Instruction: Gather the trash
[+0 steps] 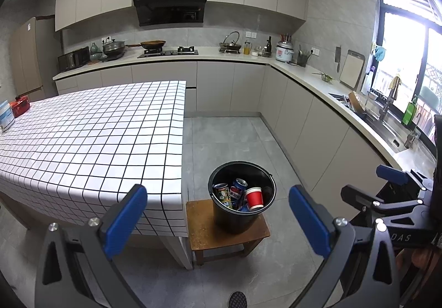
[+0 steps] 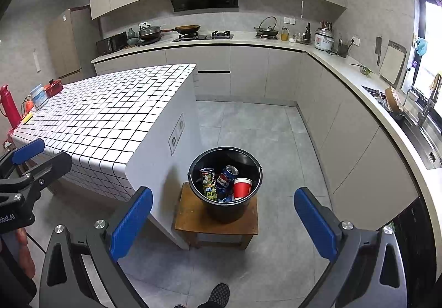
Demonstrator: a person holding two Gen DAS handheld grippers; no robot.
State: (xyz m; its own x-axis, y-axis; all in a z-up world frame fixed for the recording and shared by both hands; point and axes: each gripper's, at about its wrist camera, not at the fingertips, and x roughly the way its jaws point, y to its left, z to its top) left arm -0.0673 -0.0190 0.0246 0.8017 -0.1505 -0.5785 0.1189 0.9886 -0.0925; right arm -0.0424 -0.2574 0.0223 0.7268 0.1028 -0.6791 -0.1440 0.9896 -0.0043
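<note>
A black bucket point(image 1: 221, 214) stands on a small wooden stool point(image 1: 204, 233) beside the table's end. Inside lie a red paper cup point(image 1: 254, 198), a blue cola can point(image 1: 238, 190) and a green-labelled can point(image 1: 222, 193). My left gripper point(image 1: 218, 221) is open and empty, held above and in front of the bucket. My right gripper point(image 2: 223, 221) is open and empty too, also above the bucket point(image 2: 210, 205), stool point(image 2: 190, 216), red cup point(image 2: 242, 187), blue can point(image 2: 226, 179) and green can point(image 2: 208, 183).
A table with a white checked cloth point(image 1: 91, 136) stands on the left, with a red box point(image 1: 20, 105) and a white tub point(image 1: 6, 114) at its far end. Kitchen counters point(image 1: 304, 73) run along the back and right. The grey floor point(image 1: 234, 136) lies between.
</note>
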